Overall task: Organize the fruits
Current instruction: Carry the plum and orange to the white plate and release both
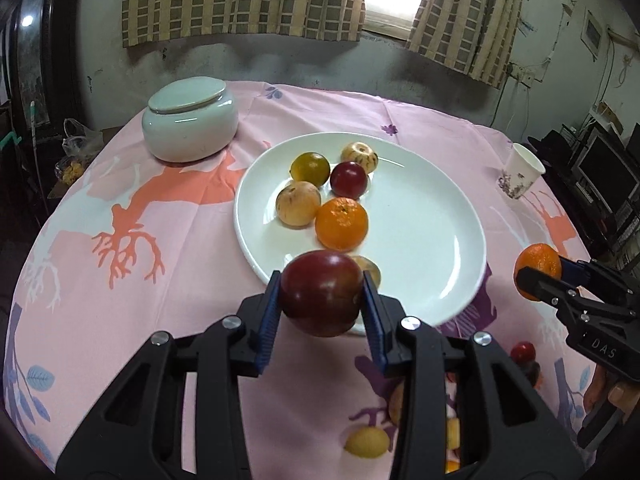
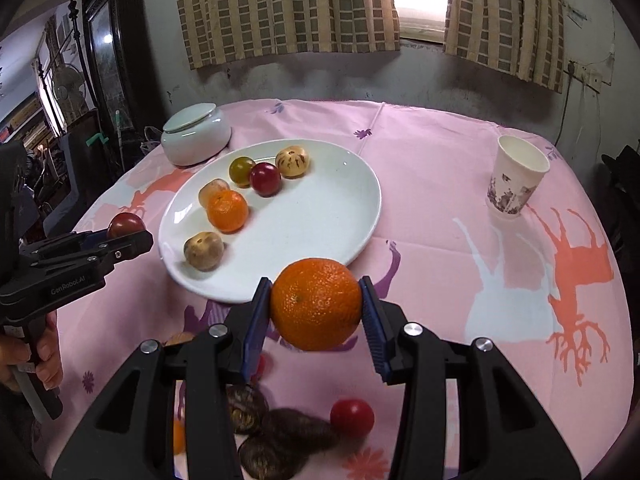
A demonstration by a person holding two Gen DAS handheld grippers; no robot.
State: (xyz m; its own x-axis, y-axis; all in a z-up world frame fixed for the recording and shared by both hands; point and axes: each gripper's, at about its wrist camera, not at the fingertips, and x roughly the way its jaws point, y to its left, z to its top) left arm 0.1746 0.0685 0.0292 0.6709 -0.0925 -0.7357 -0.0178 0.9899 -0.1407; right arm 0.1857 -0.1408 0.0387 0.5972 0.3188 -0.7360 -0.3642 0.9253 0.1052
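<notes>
Six fruits on white plate

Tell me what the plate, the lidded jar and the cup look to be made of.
Plate: probably glazed white ceramic, from its glossy, smooth surface reflecting the window light. Lidded jar: likely glazed ceramic or porcelain in pale celadon green, with soft highlights on its rounded wall. Cup: looks like paper, with a matte white inside, a thin rolled rim and a printed pattern outside.

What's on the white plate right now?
On the white plate: six fruits, namely one orange, one red, one olive-green, three tan speckled. The lidded jar's contents stay hidden.
</notes>
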